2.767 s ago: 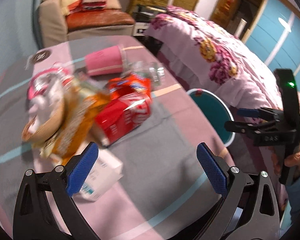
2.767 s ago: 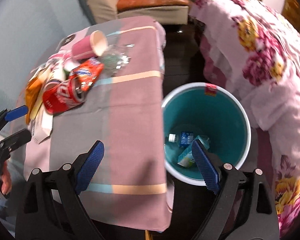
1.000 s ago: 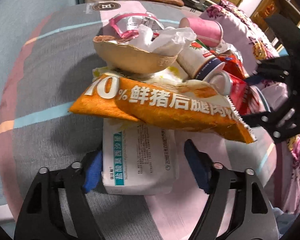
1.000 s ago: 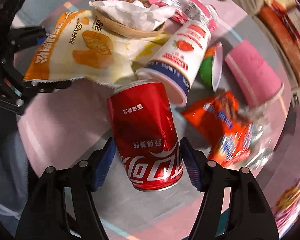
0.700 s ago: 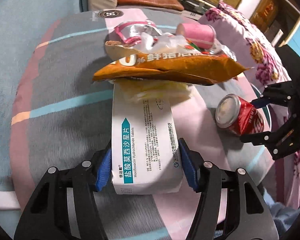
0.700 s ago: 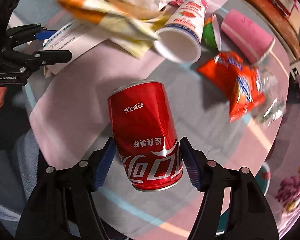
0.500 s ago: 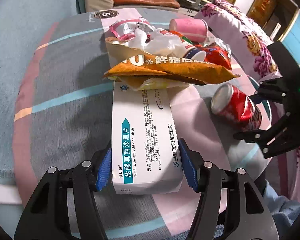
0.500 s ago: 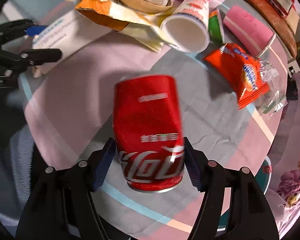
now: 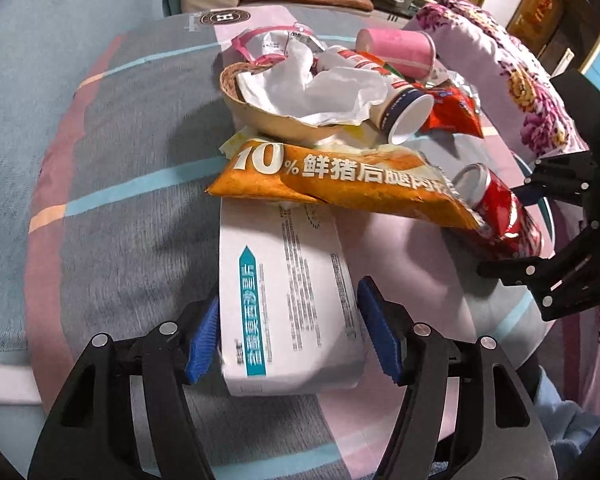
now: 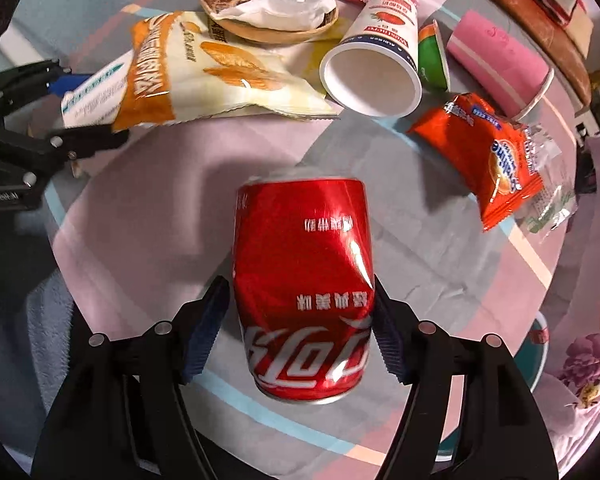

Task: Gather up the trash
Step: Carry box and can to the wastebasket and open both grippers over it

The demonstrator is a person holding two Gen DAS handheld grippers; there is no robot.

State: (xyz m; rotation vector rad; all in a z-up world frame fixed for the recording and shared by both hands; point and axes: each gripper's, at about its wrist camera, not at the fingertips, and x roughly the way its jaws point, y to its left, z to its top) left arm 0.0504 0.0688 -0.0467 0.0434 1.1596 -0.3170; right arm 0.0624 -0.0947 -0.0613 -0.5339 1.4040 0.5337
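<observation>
My left gripper (image 9: 288, 328) has its blue pads against the sides of a white medicine box (image 9: 288, 280), and its jaws are opening. The box's far end lies under an orange snack bag (image 9: 340, 184). My right gripper (image 10: 300, 320) points down and is closing on a dented red cola can (image 10: 300, 264), held above the tablecloth. From the left wrist view the can (image 9: 496, 208) and right gripper (image 9: 560, 240) appear at the right. The right wrist view shows the left gripper (image 10: 92, 108) at the left edge, on the box (image 10: 88, 100).
A paper bowl (image 9: 268, 116) with crumpled tissue, a tipped yoghurt cup (image 10: 372, 52), a green cup (image 10: 432, 56), a pink cup (image 10: 500, 64) and an orange-red snack packet (image 10: 480, 148) lie on the striped tablecloth (image 9: 132, 208). A teal bin's rim (image 10: 540, 344) shows past the table edge.
The can has come out of the pile towards the near table edge and turned in the right grip. The box has slid out from under the orange bag.
</observation>
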